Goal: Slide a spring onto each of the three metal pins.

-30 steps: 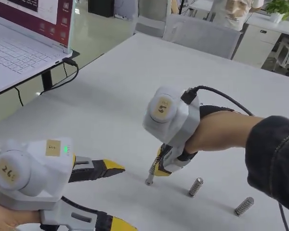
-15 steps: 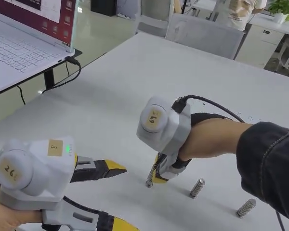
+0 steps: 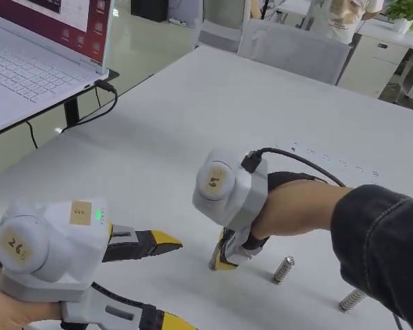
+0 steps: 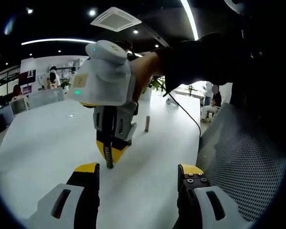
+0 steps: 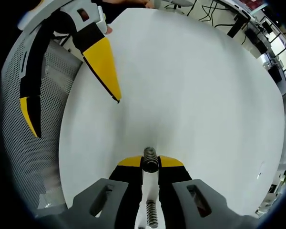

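Lower now, the right gripper (image 3: pixel 224 258) pinches a spring (image 5: pixel 150 160) that stands almost upright, low end down at the table (image 3: pixel 193 117). Left gripper (image 3: pixel 175 282) sits wide open, empty, near its left.

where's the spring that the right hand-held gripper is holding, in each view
Head view: low centre, the spring pokes out beneath the right hand-held gripper.
Left gripper view: left of centre, the spring hangs from that gripper's yellow tips.
Right gripper view: bottom centre, the spring is seen end-on.
Shared landmark: the right hand-held gripper's yellow tips, clamped on it.
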A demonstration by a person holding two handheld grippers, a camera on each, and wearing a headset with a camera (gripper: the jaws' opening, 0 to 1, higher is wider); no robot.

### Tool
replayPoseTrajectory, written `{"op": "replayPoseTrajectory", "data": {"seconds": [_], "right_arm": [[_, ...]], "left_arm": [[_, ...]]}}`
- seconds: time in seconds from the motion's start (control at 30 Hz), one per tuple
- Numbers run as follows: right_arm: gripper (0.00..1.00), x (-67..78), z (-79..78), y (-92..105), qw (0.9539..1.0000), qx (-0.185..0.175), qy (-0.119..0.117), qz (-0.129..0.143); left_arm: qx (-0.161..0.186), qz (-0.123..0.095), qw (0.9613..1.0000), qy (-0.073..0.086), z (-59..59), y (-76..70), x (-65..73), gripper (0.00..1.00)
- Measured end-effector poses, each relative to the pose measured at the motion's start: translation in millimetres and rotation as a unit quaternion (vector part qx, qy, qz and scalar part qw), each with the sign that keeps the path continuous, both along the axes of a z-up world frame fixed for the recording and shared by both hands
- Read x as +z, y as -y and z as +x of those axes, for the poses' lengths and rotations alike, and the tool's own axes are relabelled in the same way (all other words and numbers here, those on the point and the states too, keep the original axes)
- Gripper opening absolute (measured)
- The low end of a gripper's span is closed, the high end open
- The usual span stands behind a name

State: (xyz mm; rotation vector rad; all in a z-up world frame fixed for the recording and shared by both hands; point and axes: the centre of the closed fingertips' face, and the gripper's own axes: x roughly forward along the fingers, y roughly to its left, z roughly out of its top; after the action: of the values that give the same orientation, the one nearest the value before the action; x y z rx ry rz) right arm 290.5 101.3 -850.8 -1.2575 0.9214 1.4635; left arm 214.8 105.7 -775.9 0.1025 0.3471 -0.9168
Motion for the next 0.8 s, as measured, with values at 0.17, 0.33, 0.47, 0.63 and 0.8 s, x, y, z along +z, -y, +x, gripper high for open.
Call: {"op": "replayPoseTrajectory", "data": {"seconds": [0.17,0.33,0.47,0.63,0.8], "right_arm": [[0.1,-1.8,0.1,0.3,1.0,-0.003,-0.002,0.0],[0.11,-3.6,-0.9,1.2,1.0,-0.006,-0.004,0.001],[0.14,-3.0,-1.5,1.5,0.9999,-0.009,-0.005,0.004],[0.17,-1.4,-0.4,4.5,0.9998,-0.015,-0.005,0.008],[0.19,4.3,1.4,8.4,0.9995,-0.025,-0.005,0.018]], "left_arm": [[0.0,0.0,1.0,-0.001,0.2,-0.6,-1.2,0.62],[-0.002,0.0,1.0,-0.001,1.1,-0.6,-1.8,0.62],[-0.002,0.001,1.0,-0.001,1.5,-0.8,-2.0,0.62],[-0.002,0.002,1.0,-0.001,1.1,0.0,-1.1,0.62],[-0.001,0.002,1.0,0.0,0.8,1.6,1.0,0.62]]}}
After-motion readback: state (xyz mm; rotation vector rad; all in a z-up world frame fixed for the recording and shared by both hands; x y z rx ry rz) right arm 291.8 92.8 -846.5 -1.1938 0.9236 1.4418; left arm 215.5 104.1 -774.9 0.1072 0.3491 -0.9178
